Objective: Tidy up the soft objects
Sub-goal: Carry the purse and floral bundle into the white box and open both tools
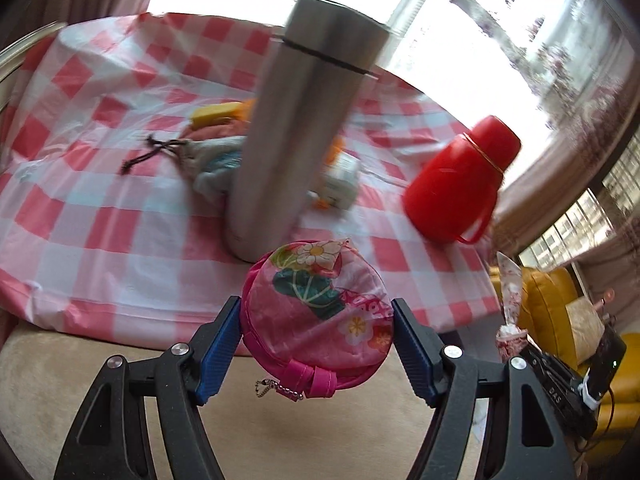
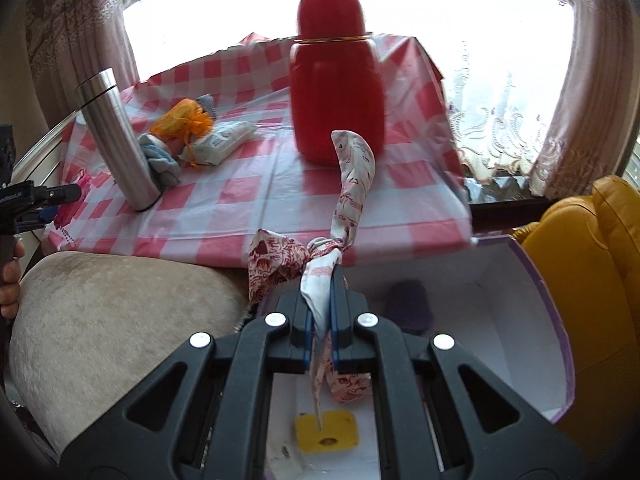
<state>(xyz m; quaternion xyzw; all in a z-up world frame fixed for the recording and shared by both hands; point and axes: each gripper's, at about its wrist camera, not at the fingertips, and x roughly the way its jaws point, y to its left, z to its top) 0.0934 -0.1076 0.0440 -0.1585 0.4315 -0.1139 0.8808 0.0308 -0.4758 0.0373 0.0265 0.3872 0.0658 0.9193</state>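
My left gripper [image 1: 318, 312] is shut on a round pink floral pouch [image 1: 320, 312] and holds it above the near edge of the red-and-white checked table [image 1: 100, 216]. My right gripper [image 2: 320, 276] is shut on a knotted red-and-white patterned cloth [image 2: 352, 184] and holds it over an open white box with purple edges [image 2: 520, 320]. A purple soft item [image 2: 408, 306] and a yellow one [image 2: 326, 430] lie in the box. More soft things are piled on the table [image 1: 216, 148], among them an orange pouch [image 2: 182, 120] and a blue-grey cloth [image 2: 162, 160].
A tall steel flask [image 1: 296, 120] stands just beyond the pink pouch; a red jug [image 1: 460, 184] stands to the right. A white packet [image 2: 222, 142] lies by the pile. A beige cushion [image 2: 120, 328] sits in front of the table, a yellow sofa [image 2: 592, 264] at right.
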